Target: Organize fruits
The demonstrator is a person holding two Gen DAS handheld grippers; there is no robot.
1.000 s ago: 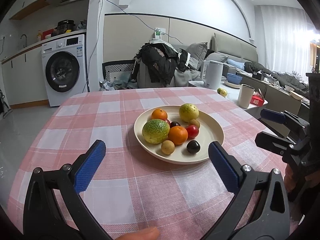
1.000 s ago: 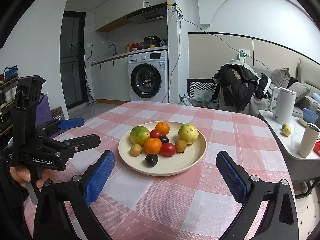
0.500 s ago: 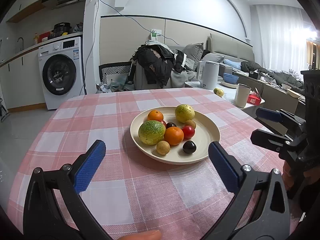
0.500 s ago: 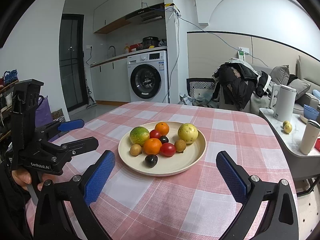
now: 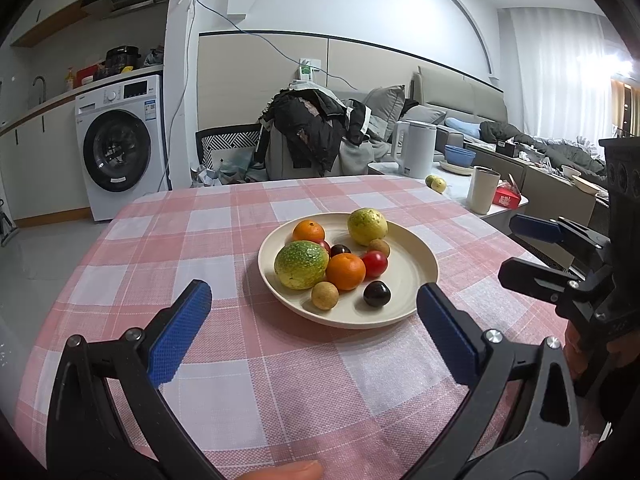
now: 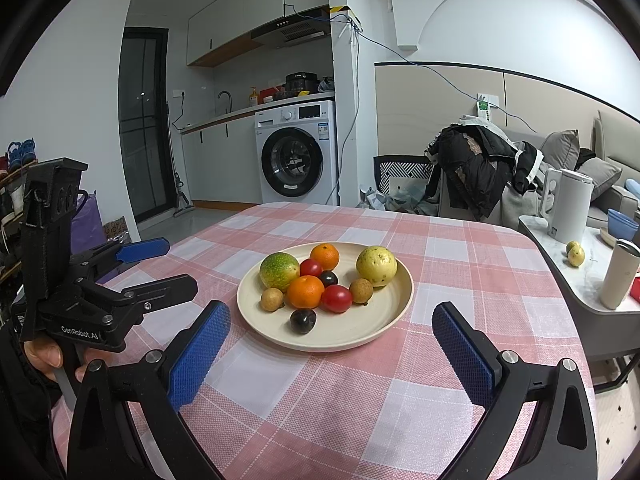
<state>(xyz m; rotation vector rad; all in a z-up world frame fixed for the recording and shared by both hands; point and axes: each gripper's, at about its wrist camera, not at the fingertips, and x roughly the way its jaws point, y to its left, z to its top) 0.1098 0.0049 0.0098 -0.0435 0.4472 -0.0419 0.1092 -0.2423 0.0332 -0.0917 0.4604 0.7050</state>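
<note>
A cream plate [image 5: 416,280] [image 6: 384,320] sits mid-table on the pink checked cloth and holds several fruits: a green-yellow round fruit [image 5: 301,264], a yellow one [image 5: 367,220], two oranges [image 5: 345,271], a red tomato [image 5: 375,263], small brown longans [image 5: 324,295] and dark plums [image 5: 376,294]. My left gripper [image 5: 314,304] is open and empty, just short of the plate's near rim. My right gripper [image 6: 330,322] is open and empty, also just short of the plate. Each gripper shows in the other's view, the left one [image 6: 154,266] and the right one [image 5: 520,248].
A side counter [image 6: 560,280] at the table's right holds a white kettle [image 6: 568,208], a cup [image 6: 618,274] and a small yellow fruit [image 6: 576,254]. A chair piled with dark clothes [image 5: 312,132] stands behind the table. A washing machine [image 5: 120,148] is at the back left.
Both grippers have drifted slightly; the plate sits a little lower and nearer in the left wrist view. Both stay open, and the fruits have not moved.
</note>
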